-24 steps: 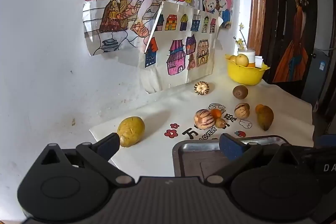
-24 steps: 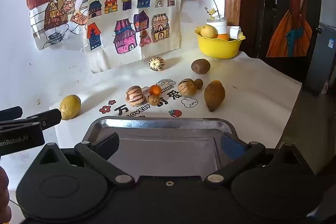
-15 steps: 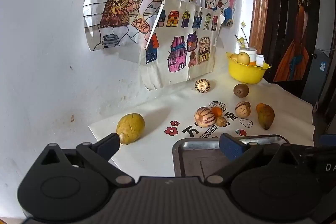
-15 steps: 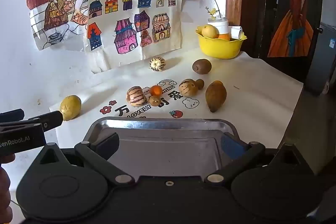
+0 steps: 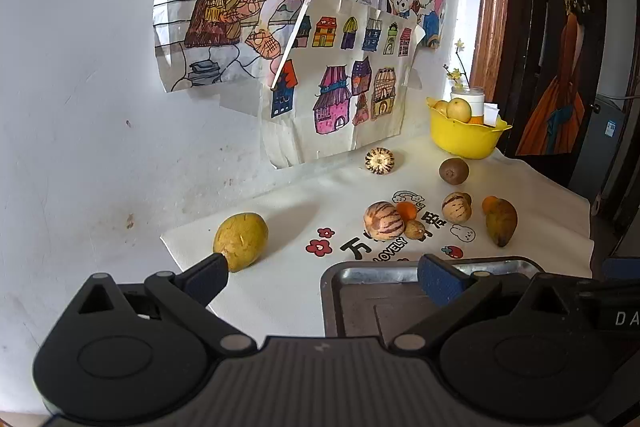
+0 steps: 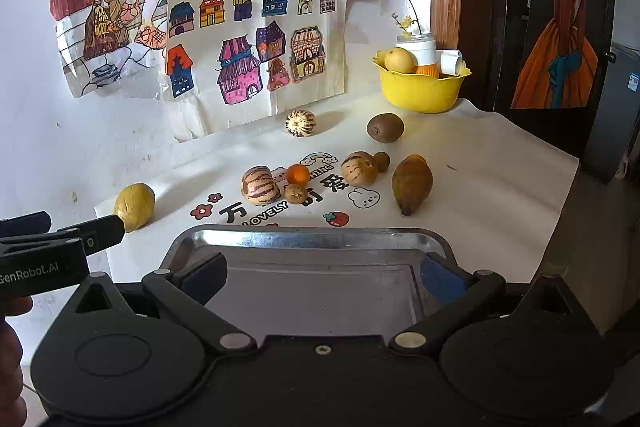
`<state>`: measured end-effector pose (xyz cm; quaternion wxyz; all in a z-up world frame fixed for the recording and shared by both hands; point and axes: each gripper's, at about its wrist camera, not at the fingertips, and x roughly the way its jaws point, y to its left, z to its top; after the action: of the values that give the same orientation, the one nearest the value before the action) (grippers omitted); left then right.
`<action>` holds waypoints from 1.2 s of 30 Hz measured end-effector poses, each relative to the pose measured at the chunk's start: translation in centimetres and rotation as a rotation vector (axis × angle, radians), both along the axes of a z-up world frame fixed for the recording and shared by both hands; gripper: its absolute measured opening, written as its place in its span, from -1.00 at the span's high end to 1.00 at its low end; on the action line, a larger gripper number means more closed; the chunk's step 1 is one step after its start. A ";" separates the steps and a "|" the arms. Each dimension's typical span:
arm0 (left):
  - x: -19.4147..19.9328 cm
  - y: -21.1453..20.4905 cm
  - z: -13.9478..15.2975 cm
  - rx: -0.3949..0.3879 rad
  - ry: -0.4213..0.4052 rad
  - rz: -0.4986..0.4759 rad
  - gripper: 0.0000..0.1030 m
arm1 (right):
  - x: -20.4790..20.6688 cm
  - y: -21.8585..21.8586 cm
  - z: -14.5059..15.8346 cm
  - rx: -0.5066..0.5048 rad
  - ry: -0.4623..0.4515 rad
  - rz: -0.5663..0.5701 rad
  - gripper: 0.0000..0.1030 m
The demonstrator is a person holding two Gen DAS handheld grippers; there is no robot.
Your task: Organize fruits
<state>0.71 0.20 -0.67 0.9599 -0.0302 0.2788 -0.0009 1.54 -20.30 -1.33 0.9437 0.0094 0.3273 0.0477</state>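
A white cloth (image 6: 480, 163) printed with cartoons covered the table against a white wall (image 5: 80, 87). Loose fruit lay at twelve o'clock beyond the rectangular metal tray (image 6: 312, 239). The left gripper (image 5: 324, 275) and right gripper (image 6: 324, 273) both stood spread wide, empty.

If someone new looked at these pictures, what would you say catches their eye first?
Probably the bright children's drawings taped to the white wall, then the yellow bowl of fruit at the table's far right corner. Below them, loose fruits lie scattered on the white cloth, with an empty metal tray nearest the open right gripper.
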 end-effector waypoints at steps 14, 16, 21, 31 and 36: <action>0.1 0.1 0.1 0.001 0.000 -0.002 -0.99 | -0.1 -0.1 0.3 0.001 -0.003 0.000 -0.99; 0.1 0.1 0.1 -0.001 0.000 -0.001 -0.99 | -0.1 -0.1 0.2 0.002 -0.005 0.001 -0.99; 0.1 0.2 0.1 0.000 0.001 -0.003 -0.99 | -0.2 -0.2 0.3 0.003 -0.005 0.002 -0.99; 0.1 0.3 0.2 0.000 0.005 -0.004 -0.99 | -0.1 -0.1 0.3 0.004 -0.006 0.002 -0.99; 0.1 0.2 0.2 0.001 0.005 -0.004 -0.99 | -0.1 -0.1 0.2 0.005 -0.006 0.002 -0.99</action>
<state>0.82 0.43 -0.51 0.9592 -0.0292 0.2811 -0.0026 1.44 -20.38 -1.08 0.9445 0.0114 0.3246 0.0493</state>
